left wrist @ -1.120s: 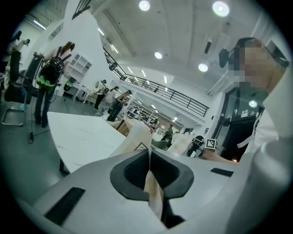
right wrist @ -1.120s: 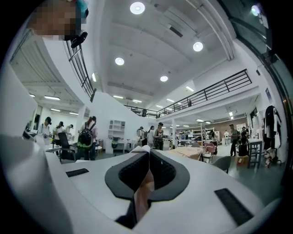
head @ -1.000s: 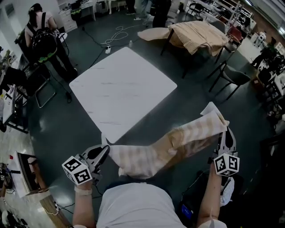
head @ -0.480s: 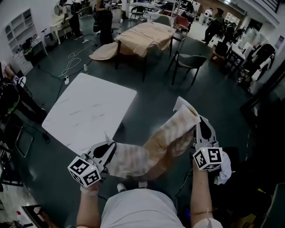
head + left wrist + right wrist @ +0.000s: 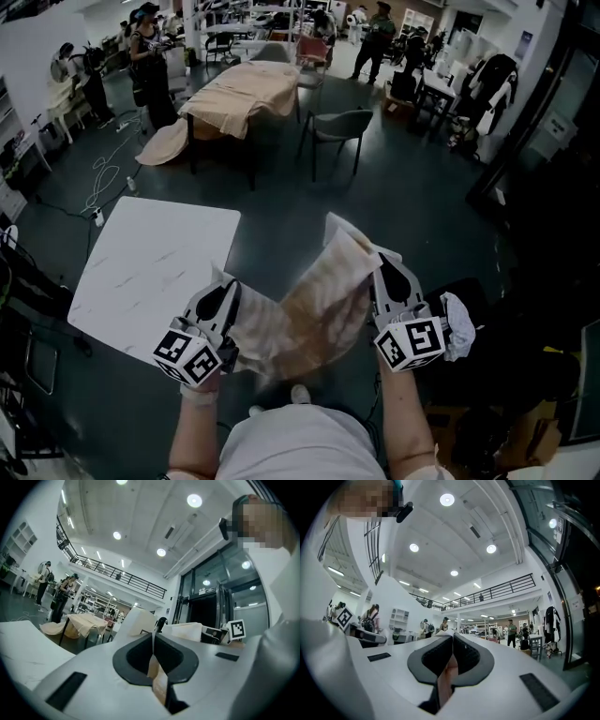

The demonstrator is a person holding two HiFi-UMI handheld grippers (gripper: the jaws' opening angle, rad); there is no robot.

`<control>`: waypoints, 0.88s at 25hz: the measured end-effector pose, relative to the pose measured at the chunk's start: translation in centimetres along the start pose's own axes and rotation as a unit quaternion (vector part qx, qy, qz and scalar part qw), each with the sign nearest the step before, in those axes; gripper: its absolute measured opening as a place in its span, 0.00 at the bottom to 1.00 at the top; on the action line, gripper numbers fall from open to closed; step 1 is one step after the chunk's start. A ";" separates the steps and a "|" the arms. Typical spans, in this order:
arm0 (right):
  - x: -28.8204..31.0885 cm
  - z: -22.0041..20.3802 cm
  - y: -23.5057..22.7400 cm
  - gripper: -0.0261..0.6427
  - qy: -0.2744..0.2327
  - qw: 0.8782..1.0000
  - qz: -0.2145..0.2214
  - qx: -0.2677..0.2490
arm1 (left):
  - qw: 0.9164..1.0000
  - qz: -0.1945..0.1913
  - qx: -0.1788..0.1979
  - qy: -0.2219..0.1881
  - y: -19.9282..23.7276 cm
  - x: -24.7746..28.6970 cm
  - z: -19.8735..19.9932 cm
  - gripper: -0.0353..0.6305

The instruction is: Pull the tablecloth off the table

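Note:
The beige checked tablecloth [image 5: 314, 305] hangs in the air between my two grippers, clear of the bare white marble table [image 5: 155, 267] at the left. My left gripper [image 5: 228, 286] is shut on one end of the cloth, and a strip of cloth [image 5: 157, 679] shows pinched between its jaws. My right gripper [image 5: 382, 262] is shut on the other end, held a little higher, with cloth [image 5: 445, 677] between its jaws too. The cloth sags in folds in front of my body.
Another table draped with a tan cloth [image 5: 239, 94] stands farther back, with a grey chair [image 5: 337, 127] beside it. Several people [image 5: 150, 56] stand at the far end. Cables [image 5: 103, 173] lie on the dark floor. A white rag [image 5: 457, 328] sits at my right.
Both grippers have risen and swung round with the cloth, and my view has turned right. The white table now lies farther left, and the two cloth ends are closer together.

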State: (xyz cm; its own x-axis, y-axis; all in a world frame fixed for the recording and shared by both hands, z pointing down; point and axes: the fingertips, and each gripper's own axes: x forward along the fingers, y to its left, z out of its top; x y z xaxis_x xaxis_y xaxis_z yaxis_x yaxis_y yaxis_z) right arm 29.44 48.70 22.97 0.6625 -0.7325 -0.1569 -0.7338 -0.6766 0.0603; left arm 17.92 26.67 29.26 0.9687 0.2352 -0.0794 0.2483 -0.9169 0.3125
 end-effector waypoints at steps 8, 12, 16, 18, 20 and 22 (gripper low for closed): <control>-3.1 2.7 0.1 0.08 -0.019 0.999 -0.028 0.010 | 0.999 -0.022 0.040 0.000 -2.6 3.2 2.1 0.07; -4.4 2.8 0.1 0.08 -0.021 0.999 -0.043 0.003 | 0.998 -0.037 0.049 0.001 -3.5 4.7 2.3 0.07; -5.6 2.7 -0.3 0.08 -0.017 0.998 -0.057 -0.004 | 0.998 -0.048 0.047 0.001 -4.3 5.6 2.1 0.07; -6.1 2.6 -0.6 0.08 -0.014 0.998 -0.067 -0.008 | 0.997 -0.054 0.047 0.004 -4.7 5.9 1.9 0.07; -6.5 2.4 -1.0 0.08 -0.007 0.997 -0.077 -0.012 | 0.997 -0.058 0.047 0.007 -5.1 6.2 1.7 0.07; -7.0 2.2 -1.5 0.08 -0.001 0.996 -0.089 -0.019 | 0.997 -0.063 0.048 0.012 -5.4 6.4 1.4 0.07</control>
State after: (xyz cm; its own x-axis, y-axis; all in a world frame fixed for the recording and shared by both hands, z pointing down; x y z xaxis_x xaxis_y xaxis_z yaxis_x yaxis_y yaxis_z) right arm 25.58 54.97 21.79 0.7807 -0.6012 -0.1704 -0.5991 -0.7976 0.0694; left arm 22.78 32.69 25.69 0.9302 0.3560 -0.0900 0.3671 -0.9061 0.2101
